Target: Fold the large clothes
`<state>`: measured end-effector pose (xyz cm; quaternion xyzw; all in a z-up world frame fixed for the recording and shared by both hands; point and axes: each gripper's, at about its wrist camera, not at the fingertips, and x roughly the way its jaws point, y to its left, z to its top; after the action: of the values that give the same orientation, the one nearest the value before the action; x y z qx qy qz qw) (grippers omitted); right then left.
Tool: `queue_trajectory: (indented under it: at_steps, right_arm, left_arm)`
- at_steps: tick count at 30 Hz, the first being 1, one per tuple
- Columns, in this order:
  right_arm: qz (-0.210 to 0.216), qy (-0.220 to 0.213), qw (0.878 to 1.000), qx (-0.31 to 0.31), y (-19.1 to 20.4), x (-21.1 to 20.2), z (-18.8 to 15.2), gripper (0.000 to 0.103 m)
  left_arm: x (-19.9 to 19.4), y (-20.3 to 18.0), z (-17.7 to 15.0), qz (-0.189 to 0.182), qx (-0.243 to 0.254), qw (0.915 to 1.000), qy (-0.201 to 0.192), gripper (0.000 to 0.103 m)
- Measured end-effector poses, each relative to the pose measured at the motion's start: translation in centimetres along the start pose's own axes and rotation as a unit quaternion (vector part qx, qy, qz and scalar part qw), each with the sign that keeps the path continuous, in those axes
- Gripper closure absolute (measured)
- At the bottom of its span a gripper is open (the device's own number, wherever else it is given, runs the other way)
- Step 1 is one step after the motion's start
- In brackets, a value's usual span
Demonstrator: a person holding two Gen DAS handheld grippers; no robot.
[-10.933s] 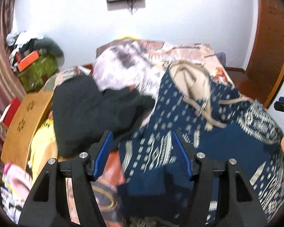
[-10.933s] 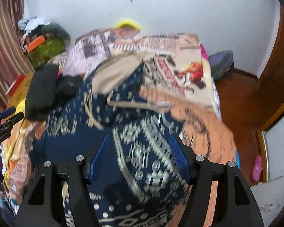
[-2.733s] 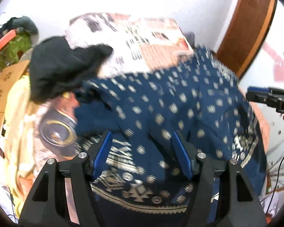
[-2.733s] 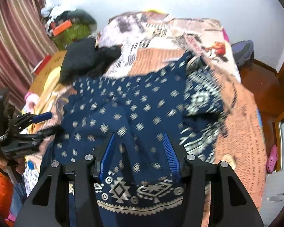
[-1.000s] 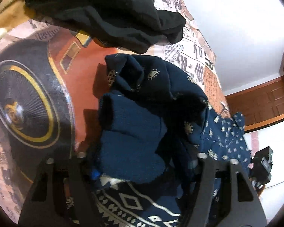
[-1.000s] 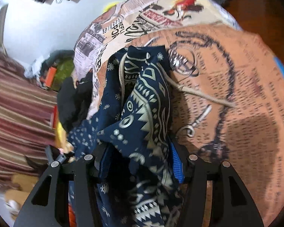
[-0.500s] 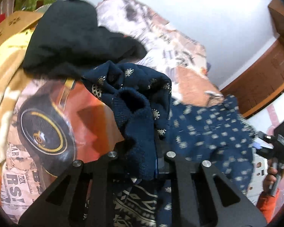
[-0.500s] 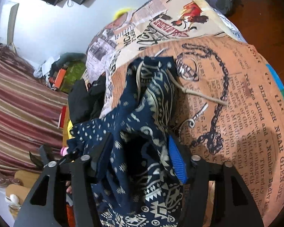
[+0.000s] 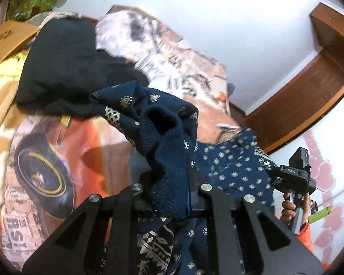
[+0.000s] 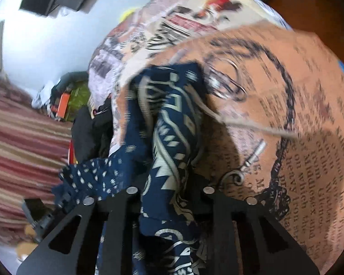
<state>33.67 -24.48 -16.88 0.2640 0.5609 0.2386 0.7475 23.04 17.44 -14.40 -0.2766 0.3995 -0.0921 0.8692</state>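
Both hand-held grippers pinch the navy patterned garment above the bed.

The left hand-held gripper (image 9: 169,194) clamps a ribbed cuff of the garment (image 9: 162,137); the right hand-held gripper (image 10: 169,197), whose jaws have just closed, grips a patterned fold, fabric trailing ahead onto the bedspread (image 10: 298,91).

We have two cameras, one sitting on each gripper, and each looks forward and down along its own two black fingers. Our left one looks across the bed (image 9: 57,151) toward the white wall (image 9: 252,34) and the wooden door (image 9: 309,96). Our right one looks at the same bed (image 10: 309,114) tipped sideways, with the striped curtain (image 10: 23,142) at the left. Both are very close to the blue patterned garment (image 9: 167,151), and both see it (image 10: 172,119), the bed and the black clothes (image 9: 57,64).
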Motion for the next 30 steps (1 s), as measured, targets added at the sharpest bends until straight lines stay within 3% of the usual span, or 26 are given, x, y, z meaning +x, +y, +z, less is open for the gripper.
queue_trajectory:
  at_steps: [4, 11, 16, 23, 30]
  right_arm:
    - [0.022, -0.035, 0.998, -0.041, 3.0, -2.9, 0.2, 0.089]
    - [0.052, -0.112, 0.987, -0.105, 9.0, -9.1, 2.3, 0.089]
    - [0.048, -0.149, 0.979, -0.132, 11.3, -10.7, 4.8, 0.089]
    - [0.011, -0.141, 0.98, -0.139, 10.1, -7.3, 7.9, 0.089]
    - [-0.031, -0.101, 0.988, -0.114, 5.6, -1.1, 10.3, 0.089]
  left_arm:
    - [-1.1, -2.8, 1.5, -0.006, 0.036, 0.9993, -0.008, 0.088]
    - [-3.9, -6.4, 5.0, -0.018, 0.07, 0.9953, -0.064, 0.088]
    - [-3.8, -7.1, 8.4, -0.01, 0.084, 0.9924, -0.089, 0.088]
    - [2.0, -4.7, 11.8, -0.005, 0.077, 0.9953, -0.059, 0.088]
    - [9.4, -1.2, 12.6, 0.023, 0.067, 0.9975, -0.004, 0.088]
